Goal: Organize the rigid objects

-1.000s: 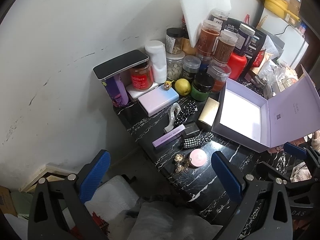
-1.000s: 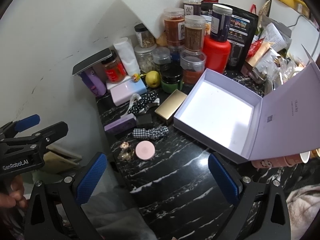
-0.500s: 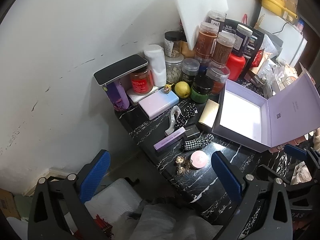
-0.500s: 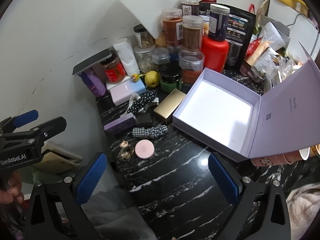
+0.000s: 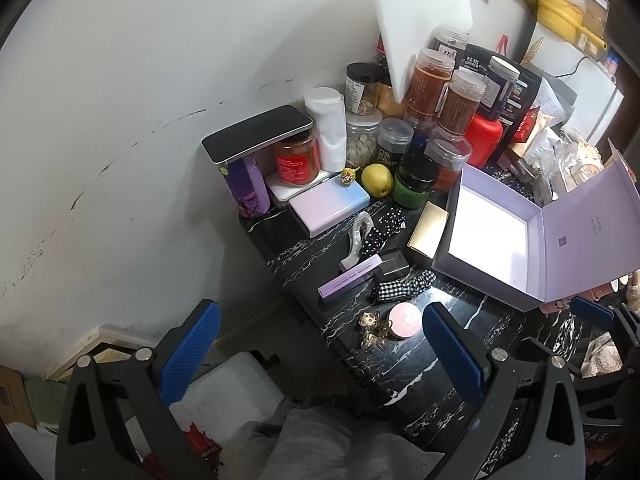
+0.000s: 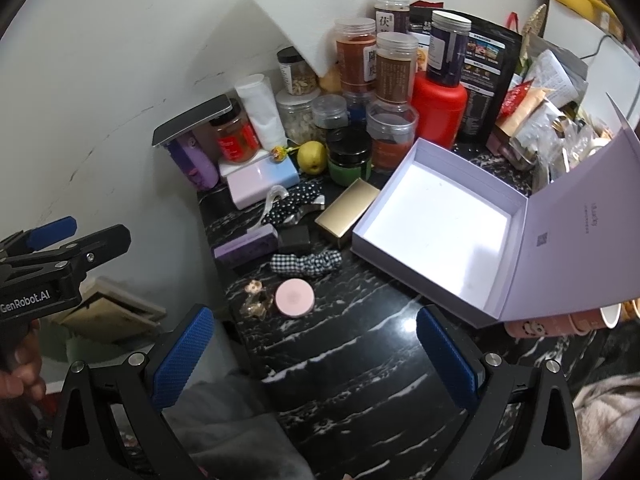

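An open lilac box with its lid raised sits on the black marble table; it also shows in the left wrist view. Left of it lie a gold box, a small black box, a purple bar, a round pink compact, a checked scrunchie, a dotted hair clip and a pastel power bank. My right gripper is open and empty above the table's near edge. My left gripper is open and empty, off the table's left corner.
Jars, a red bottle, a lemon and snack bags crowd the table's back against the white wall. A phone rests on a purple holder. Pink cups stand under the lid. Grey cloth lies below the table edge.
Both grippers have drifted slightly; the table objects have shifted a little right in the left wrist view. Nothing was grasped or moved.
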Demonstrator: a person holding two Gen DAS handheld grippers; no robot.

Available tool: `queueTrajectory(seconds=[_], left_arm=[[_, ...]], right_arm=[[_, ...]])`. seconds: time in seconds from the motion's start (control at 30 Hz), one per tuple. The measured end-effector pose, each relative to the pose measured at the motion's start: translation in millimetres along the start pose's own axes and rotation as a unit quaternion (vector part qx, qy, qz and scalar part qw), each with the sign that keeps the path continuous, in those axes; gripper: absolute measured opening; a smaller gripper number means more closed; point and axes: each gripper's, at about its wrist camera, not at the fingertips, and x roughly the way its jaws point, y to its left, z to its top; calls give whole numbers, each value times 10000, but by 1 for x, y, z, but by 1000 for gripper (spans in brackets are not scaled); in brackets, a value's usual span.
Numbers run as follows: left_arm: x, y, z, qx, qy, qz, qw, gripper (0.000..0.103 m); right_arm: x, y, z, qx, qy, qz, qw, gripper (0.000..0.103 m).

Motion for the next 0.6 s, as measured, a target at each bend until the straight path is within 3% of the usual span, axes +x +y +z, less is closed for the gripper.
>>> queueTrajectory(seconds=[0.6], left_arm=[[36, 0, -10, 162, 437, -275, 9985, 103]], right_arm=[[34, -6, -11, 213, 406, 162, 9988, 103]])
